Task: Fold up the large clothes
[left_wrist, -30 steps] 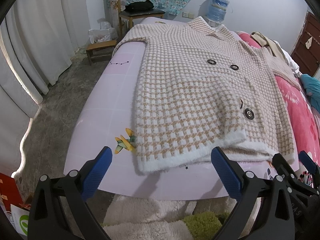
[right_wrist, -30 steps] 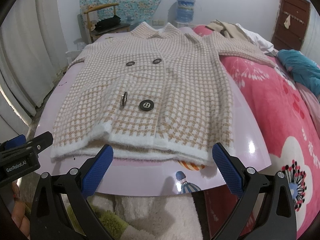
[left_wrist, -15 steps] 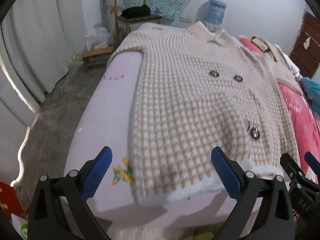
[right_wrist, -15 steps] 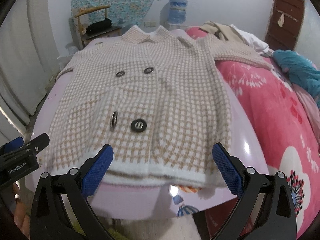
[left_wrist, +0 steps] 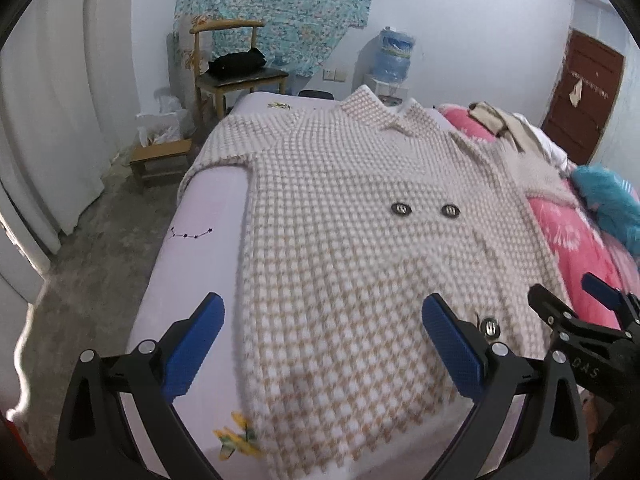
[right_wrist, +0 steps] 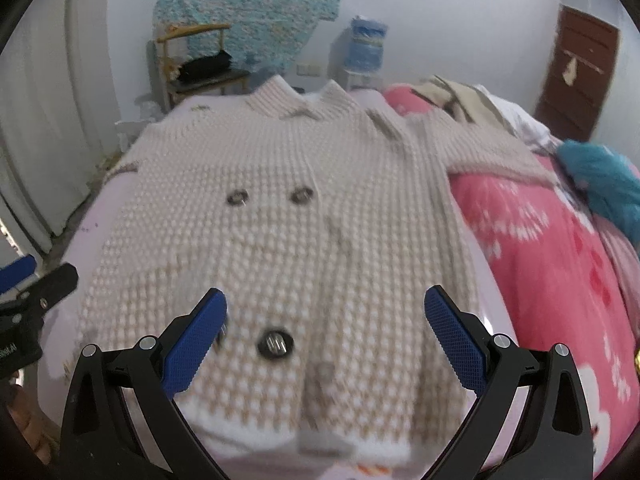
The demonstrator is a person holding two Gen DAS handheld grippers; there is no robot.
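Cardigan: checked beige and white, spread flat and buttoned on the lilac bed sheet, collar at the far end, white hem nearest me.
Left tongs: mine, spread wide, empty, above the cardigan's near left part.
Right tongs: mine, spread wide, empty, above the hem, a dark button between the blue pads.
Pink blanket: right of the cardigan.

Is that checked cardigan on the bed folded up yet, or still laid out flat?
Laid out flat. The cardigan lies front up on the bed, collar far, hem near, one sleeve out each way; no fold shows.
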